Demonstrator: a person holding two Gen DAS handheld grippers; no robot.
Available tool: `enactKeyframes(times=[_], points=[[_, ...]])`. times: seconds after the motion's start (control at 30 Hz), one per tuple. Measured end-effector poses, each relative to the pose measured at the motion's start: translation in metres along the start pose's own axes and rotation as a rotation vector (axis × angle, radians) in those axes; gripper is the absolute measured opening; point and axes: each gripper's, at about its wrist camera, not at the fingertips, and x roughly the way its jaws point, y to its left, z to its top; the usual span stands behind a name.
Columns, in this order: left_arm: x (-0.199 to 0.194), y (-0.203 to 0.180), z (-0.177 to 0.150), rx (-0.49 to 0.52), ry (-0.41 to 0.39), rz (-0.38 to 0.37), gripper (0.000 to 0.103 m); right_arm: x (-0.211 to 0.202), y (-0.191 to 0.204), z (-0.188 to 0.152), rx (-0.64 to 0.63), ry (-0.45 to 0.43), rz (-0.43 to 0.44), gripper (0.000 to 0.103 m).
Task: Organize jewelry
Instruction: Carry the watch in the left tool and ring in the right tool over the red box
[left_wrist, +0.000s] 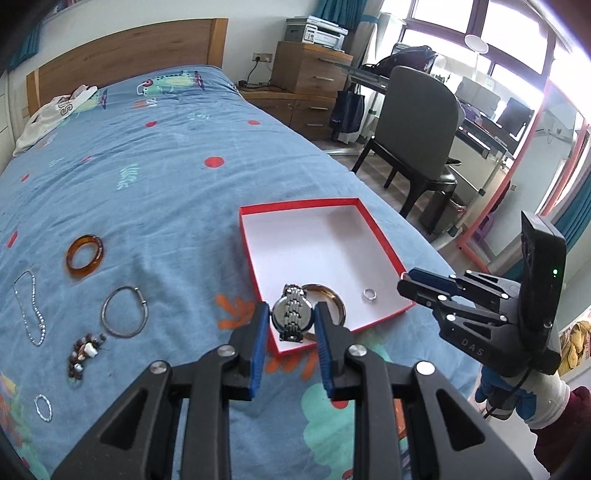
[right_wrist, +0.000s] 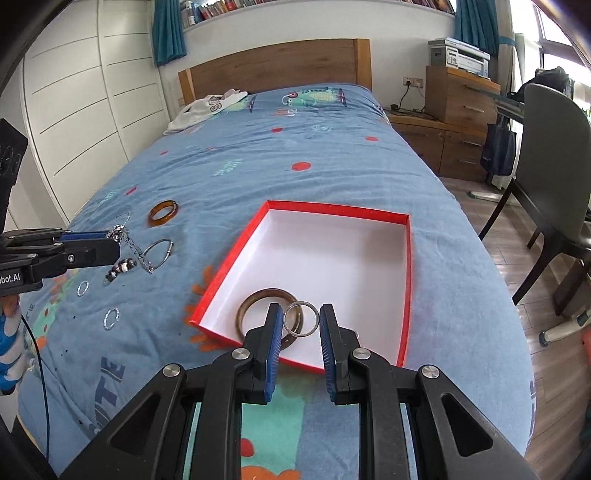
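Entry: room and surface. The bed (right_wrist: 332, 155) filled most of both views, with a chair (left_wrist: 417, 122) and a desk at upper right. Its blue bedspread (left_wrist: 155, 192) looked soft and wrinkled; we judged that small pieces would sink into it and need a low, flat approach.

The red box (right_wrist: 336, 208) sat centre-right, shallow-walled, on a white floor. We judged it light card, easily pushed aside.

A brown bangle (right_wrist: 255, 295) already lay in its near corner. At left on the cloth lay an amber bangle (left_wrist: 83, 271) and a silver bracelet (left_wrist: 103, 314): both rigid hoops, probably slick, best pinched across the band. The bead bracelet (left_wrist: 83, 350) and thin chain (left_wrist: 27, 310) looked limp.

The left gripper (left_wrist: 291, 306) was pinching the watch (left_wrist: 293, 314) across its case, the metal strap dangling. From the right wrist view it hung over the bedspread, left of the box. We judged it heaviest and liable to swing.

The ring (left_wrist: 369, 294) lay on the box floor. The right gripper (right_wrist: 300, 307) was spread above it, pads clear of it.
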Motion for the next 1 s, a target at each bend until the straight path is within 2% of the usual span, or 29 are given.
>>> enactKeyframes(times=[0.2, 0.43, 0.67, 1.0], points=[[0.059, -0.021, 0.016, 0.033, 0.070, -0.023, 0.023, 0.039, -0.026, 0.012, 0.015, 0.056, -0.010, 0.020], [0.113, -0.024, 0.005, 0.012, 0.149, -0.018, 0.023, 0.081, -0.036, 0.018, -0.009, 0.125, -0.001, 0.020], [0.138, -0.023, -0.004, 0.030, 0.198, -0.008, 0.023, 0.107, -0.037, 0.016, -0.077, 0.191, -0.014, 0.020], [0.156, -0.025, -0.016, 0.029, 0.234, -0.001, 0.023, 0.115, -0.031, 0.011, -0.206, 0.224, -0.062, 0.020]])
